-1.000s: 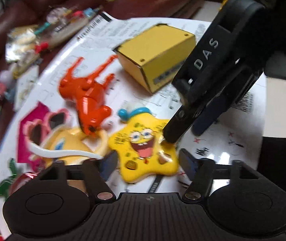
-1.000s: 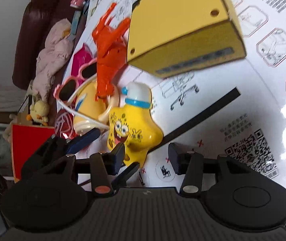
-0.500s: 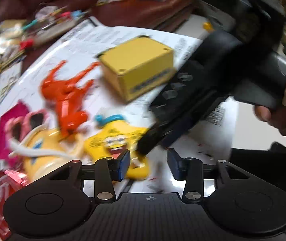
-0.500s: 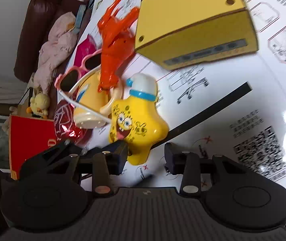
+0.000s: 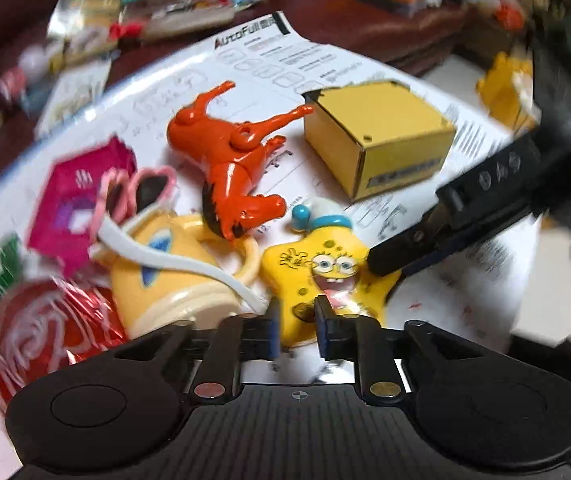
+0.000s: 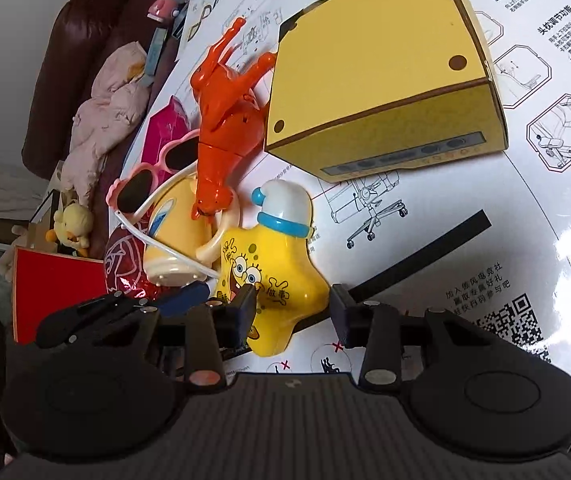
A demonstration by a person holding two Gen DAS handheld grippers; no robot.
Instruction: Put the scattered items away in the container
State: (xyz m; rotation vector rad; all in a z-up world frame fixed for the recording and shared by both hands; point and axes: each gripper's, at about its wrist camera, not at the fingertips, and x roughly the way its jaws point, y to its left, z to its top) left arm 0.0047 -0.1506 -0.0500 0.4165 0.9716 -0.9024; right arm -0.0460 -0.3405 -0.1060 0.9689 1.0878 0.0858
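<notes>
Yellow star toy (image 6: pixel 273 280): flat on the printed sheet (image 6: pixel 465 248), near the yellow box (image 6: pixel 381 80).
Right gripper (image 6: pixel 291 308): jaws apart, straddling the toy's lower arm; contact cannot be told.
Left gripper (image 5: pixel 295 326): jaws closing over the toy's lower edge, pads not pressing.
Left view only: the right gripper's fingers (image 5: pixel 389 258) over the star's arm.
Right view only: red board (image 6: pixel 53 292), duckling (image 6: pixel 71 226).

Around one yellow box (image 6: pixel 381 92) the count runs so: one orange toy animal (image 6: pixel 225 120) just left of the box, one yellow star toy (image 6: pixel 273 272) below the box, one yellow cup (image 6: pixel 177 236) left of the star, one pair of pink heart sunglasses (image 6: pixel 153 172), one pink packet (image 5: pixel 73 208), one red foil ball (image 5: pixel 45 332), and two grippers.
</notes>
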